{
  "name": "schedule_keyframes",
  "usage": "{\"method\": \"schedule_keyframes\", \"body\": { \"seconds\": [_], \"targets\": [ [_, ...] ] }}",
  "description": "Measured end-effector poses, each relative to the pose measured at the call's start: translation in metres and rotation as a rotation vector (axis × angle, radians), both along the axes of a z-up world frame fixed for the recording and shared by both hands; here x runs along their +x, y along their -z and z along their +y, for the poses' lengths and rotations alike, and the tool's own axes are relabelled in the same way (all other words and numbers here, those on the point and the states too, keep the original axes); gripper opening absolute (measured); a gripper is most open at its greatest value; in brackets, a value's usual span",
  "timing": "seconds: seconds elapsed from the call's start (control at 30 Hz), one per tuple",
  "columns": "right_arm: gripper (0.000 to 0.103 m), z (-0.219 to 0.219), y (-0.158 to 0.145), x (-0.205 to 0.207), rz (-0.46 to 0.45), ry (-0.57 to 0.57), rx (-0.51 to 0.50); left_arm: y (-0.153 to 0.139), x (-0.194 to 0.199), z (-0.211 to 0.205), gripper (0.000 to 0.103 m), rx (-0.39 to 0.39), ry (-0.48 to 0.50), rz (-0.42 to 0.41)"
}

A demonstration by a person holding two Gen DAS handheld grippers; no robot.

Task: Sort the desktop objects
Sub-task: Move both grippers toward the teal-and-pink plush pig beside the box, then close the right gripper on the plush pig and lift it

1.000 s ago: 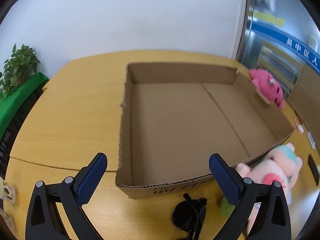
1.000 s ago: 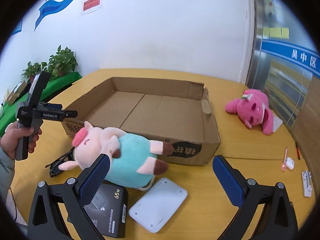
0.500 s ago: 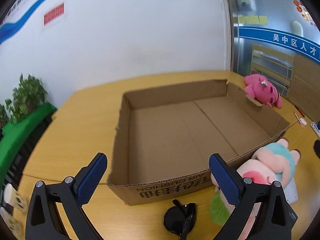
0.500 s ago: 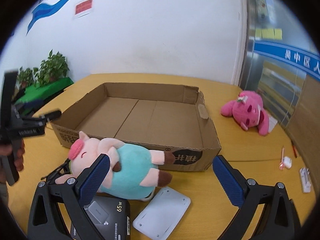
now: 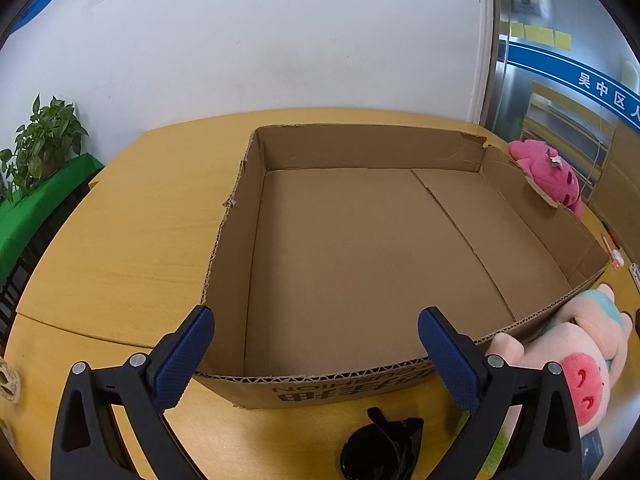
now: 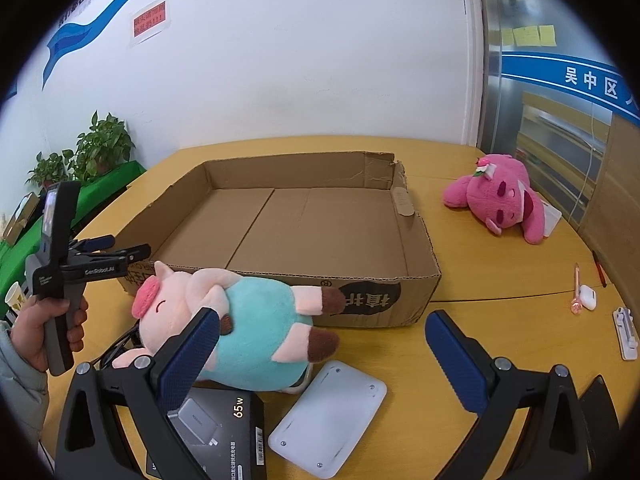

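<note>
Left hand-held gripper [image 5: 316, 344] now nearer over cardboard box [image 5: 400, 240] — both grippers spread, empty, pig plush [image 6: 240, 320] unmoved

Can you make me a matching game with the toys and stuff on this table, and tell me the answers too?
Things:
1. pig plush
2. pink plush
3. white flat device
4. cardboard box

Places or states:
A. beyond the box's far right corner
B. nothing inside it
C. lying against the box's near wall
D. flat on the table beside the black 65W box

Pairs: 1-C, 2-A, 3-D, 4-B
</note>
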State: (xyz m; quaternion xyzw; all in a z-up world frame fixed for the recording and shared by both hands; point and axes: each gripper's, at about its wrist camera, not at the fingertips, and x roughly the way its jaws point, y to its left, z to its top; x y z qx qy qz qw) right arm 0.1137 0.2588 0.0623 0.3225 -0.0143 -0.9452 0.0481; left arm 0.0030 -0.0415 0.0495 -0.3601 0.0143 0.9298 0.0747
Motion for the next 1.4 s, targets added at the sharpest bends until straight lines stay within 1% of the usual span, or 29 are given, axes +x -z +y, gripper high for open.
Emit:
{"method": "schedule_keyframes", "body": {
  "seconds": [0.07,0.2,0.3,0.37,0.47,0.5,0.57,0.6,0.63,0.73,0.77,0.83,0.87,0.93,1.0,1.07,1.1,1.2,1.23,1.27,1.3,1.4],
  "targets": [
    [0.103,0.000,0.000,0.000,0.002,-0.006,-0.006,-0.002,0.000,-0.001,0.103,0.011,0.000,-0.010],
    [0.103,0.002,0.000,0.005,0.013,-0.012,-0.022,-0.019,0.024,0.004,0.103,0.027,0.038,0.034],
    [0.103,0.005,0.004,0.007,-0.001,-0.034,-0.045,-0.033,0.051,0.011,0.103,0.056,0.099,0.076],
    [0.103,0.007,0.009,0.009,-0.013,-0.047,-0.060,-0.039,0.071,0.016,0.103,0.097,0.150,0.086],
    [0.103,0.012,0.021,0.012,-0.053,-0.074,-0.098,-0.042,0.096,0.022,0.103,0.133,0.196,0.096],
    [0.103,0.013,0.027,0.013,-0.073,-0.088,-0.115,-0.042,0.102,0.025,0.103,0.125,0.196,0.099],
    [0.103,0.013,0.033,0.015,-0.095,-0.108,-0.131,-0.038,0.113,0.032,0.103,0.079,0.174,0.102],
    [0.103,0.012,0.035,0.016,-0.104,-0.121,-0.137,-0.035,0.119,0.037,0.103,0.057,0.167,0.096],
    [0.103,0.011,0.037,0.018,-0.108,-0.135,-0.140,-0.032,0.123,0.040,0.103,0.052,0.172,0.088],
    [0.102,0.007,0.039,0.021,-0.108,-0.160,-0.125,-0.027,0.136,0.047,0.103,0.100,0.189,0.075],
    [0.102,0.007,0.040,0.021,-0.112,-0.163,-0.124,-0.026,0.138,0.047,0.103,0.098,0.177,0.084],
    [0.103,0.008,0.041,0.019,-0.124,-0.169,-0.138,-0.025,0.143,0.048,0.103,0.078,0.115,0.111],
    [0.103,0.010,0.042,0.018,-0.127,-0.171,-0.147,-0.024,0.143,0.047,0.103,0.098,0.117,0.107],
    [0.103,0.014,0.043,0.015,-0.135,-0.171,-0.175,-0.022,0.139,0.045,0.103,0.174,0.144,0.065],
    [0.103,0.018,0.043,0.009,-0.144,-0.177,-0.209,-0.020,0.136,0.046,0.103,0.205,0.160,0.031],
    [0.103,0.021,0.039,0.003,-0.140,-0.190,-0.235,-0.018,0.133,0.049,0.103,0.261,0.212,-0.013],
    [0.103,0.023,0.037,-0.001,-0.136,-0.199,-0.251,-0.016,0.132,0.052,0.103,0.272,0.225,-0.029],
    [0.103,0.025,0.037,-0.020,-0.145,-0.219,-0.309,-0.013,0.129,0.061,0.103,0.259,0.240,-0.061],
    [0.103,0.025,0.037,-0.020,-0.145,-0.219,-0.309,-0.012,0.128,0.063,0.103,0.263,0.243,-0.071],
    [0.103,0.024,0.042,-0.034,-0.163,-0.237,-0.350,-0.010,0.125,0.064,0.103,0.272,0.242,-0.082],
    [0.103,0.023,0.046,-0.040,-0.172,-0.248,-0.367,-0.008,0.122,0.063,0.103,0.285,0.238,-0.098],
    [0.103,0.013,0.055,-0.052,-0.189,-0.289,-0.391,-0.005,0.116,0.060,0.103,0.323,0.236,-0.139]
  ]
}}
